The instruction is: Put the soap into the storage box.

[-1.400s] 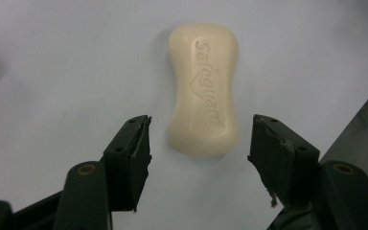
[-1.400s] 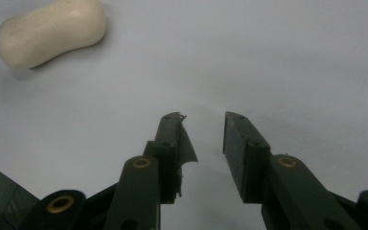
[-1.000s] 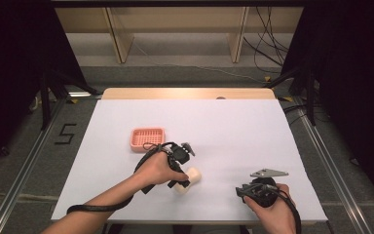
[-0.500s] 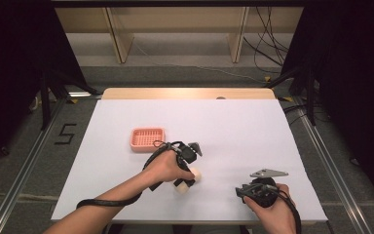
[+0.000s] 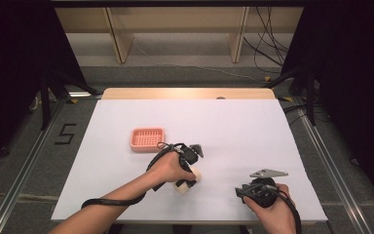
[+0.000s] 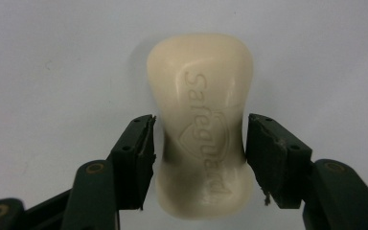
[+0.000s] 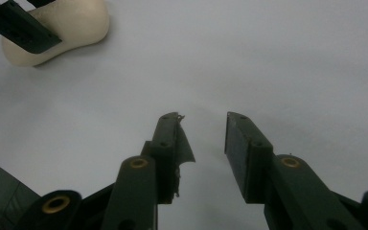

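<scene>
1. Closing my left gripper (image 6: 199, 143) on the soap bar (image 6: 201, 124): the jaws have just been narrowing, and the bar sits between them. The right-hand pad meets its flank; on the other side a thin gap remains, so I judge it not yet clamped.
2. Risk, slip: the bar is waisted, smooth and rounded. If the pads bite off-centre, I expect it to squirt forward out of the jaws.
3. Risk, tilt: the pads straddle the near half of the bar. Lifting from there could let the far end droop.
4. Risk, torn pad lining: frayed edges on the pads may grip unevenly.
5. Location of item: flat on the white table (image 5: 253, 131), lengthwise between the left jaws, far end extending beyond the tips. In the high view the soap bar (image 5: 187, 183) lies under my left hand (image 5: 168, 168).
6. Right gripper (image 7: 203, 120): jaws moderately apart, just been opening, nothing between them. The bar lies well off to its upper left.
7. Pink basket (image 5: 147, 138): beyond the left gripper, apart from it.
</scene>
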Demonstrator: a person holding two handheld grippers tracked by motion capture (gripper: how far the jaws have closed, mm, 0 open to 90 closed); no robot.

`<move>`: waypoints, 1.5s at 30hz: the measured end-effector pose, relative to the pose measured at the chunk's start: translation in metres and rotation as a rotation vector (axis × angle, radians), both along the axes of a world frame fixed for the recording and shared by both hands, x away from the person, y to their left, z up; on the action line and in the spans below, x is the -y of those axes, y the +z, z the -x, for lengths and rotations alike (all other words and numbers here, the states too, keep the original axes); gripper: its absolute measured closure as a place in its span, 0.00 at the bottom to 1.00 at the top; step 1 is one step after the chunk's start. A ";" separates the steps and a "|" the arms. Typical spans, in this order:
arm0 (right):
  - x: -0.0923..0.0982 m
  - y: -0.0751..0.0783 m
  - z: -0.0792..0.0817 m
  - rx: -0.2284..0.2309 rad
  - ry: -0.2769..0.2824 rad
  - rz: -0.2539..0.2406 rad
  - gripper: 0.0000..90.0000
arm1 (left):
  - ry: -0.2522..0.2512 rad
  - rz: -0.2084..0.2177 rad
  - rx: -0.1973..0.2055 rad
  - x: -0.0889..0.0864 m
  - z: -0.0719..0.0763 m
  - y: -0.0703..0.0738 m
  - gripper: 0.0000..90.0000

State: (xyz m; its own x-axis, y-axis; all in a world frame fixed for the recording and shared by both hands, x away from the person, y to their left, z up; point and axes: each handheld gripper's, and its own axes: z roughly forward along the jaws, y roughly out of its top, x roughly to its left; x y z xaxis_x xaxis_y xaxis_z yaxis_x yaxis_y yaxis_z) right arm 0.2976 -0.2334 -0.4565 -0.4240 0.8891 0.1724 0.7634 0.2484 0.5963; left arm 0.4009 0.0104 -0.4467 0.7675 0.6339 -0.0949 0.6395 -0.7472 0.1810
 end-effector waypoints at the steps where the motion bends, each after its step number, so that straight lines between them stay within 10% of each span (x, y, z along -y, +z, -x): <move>1: 0.000 0.000 0.000 0.000 0.001 0.000 0.74 | -0.001 -0.001 0.001 0.000 0.000 -0.001 0.48; 13: 0.001 -0.002 0.000 0.008 -0.005 0.022 0.73 | 0.022 -0.012 -0.030 0.003 0.001 -0.011 0.51; 33: -0.004 -0.004 0.002 0.000 -0.028 -0.036 0.72 | -0.011 0.030 0.035 -0.006 0.006 -0.011 0.54; 45: 0.001 -0.003 0.000 0.001 0.009 0.027 0.72 | -0.002 0.063 0.043 -0.013 0.008 -0.011 0.54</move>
State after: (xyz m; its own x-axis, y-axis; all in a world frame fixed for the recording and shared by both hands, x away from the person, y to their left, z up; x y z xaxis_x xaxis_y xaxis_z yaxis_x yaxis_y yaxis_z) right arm 0.2979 -0.2340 -0.4596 -0.4320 0.8897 0.1477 0.7605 0.2713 0.5899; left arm 0.3932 0.0238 -0.4581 0.7728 0.6265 -0.1016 0.6289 -0.7343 0.2554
